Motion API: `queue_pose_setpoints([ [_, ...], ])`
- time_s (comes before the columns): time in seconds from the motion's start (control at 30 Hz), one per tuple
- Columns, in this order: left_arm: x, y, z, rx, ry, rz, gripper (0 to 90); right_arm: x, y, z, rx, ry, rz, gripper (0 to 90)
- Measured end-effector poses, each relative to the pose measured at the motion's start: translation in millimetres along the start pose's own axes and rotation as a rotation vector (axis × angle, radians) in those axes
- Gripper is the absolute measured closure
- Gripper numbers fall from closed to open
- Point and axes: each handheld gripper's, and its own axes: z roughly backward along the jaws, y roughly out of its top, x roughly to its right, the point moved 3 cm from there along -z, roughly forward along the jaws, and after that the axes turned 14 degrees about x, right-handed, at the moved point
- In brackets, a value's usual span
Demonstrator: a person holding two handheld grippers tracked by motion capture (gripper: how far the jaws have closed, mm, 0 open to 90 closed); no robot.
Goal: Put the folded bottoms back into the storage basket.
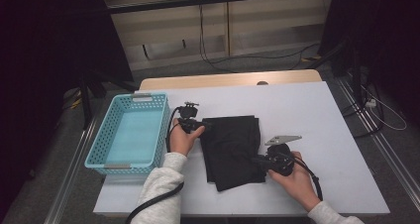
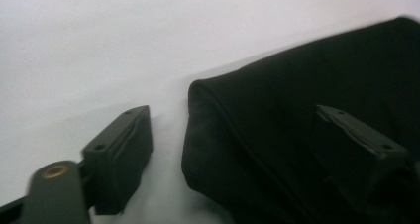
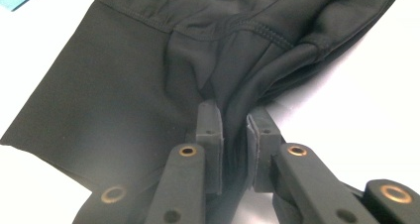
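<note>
**Black cloth held at one edge**

Nearest, the right gripper (image 1: 257, 160) is clenched on the folded black fabric garment (image 1: 233, 149) lying mid-table. Farther, the left gripper (image 1: 204, 126) stands released, jaws straddling the garment's corner. Beyond sits a turquoise plastic basket (image 1: 111, 117).

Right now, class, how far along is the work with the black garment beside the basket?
Done: the black garment lies folded on the white table. In hand: the right claw pinches its edge; the left claw stands open around a corner, not gripping. Left: possibly moving it into the blue basket, which holds nothing.
</note>
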Motion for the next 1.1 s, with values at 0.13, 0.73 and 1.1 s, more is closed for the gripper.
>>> queue_pose_setpoints([
  [0.13,-0.5,1.3,0.9,-0.013,0.024,-0.012,38.1,-1.1,-0.1,-0.2,0.000,-0.003,0.003,79.4],
  [0.73,7.5,4.9,-1.2,-0.060,-0.013,-0.001,78.7,-3.8,0.0,-0.6,0.000,0.009,0.014,79.2],
  [1.1,7.4,12.8,7.4,-0.062,-0.005,-0.015,81.6,-3.7,4.7,2.9,0.021,0.003,0.010,79.9],
])
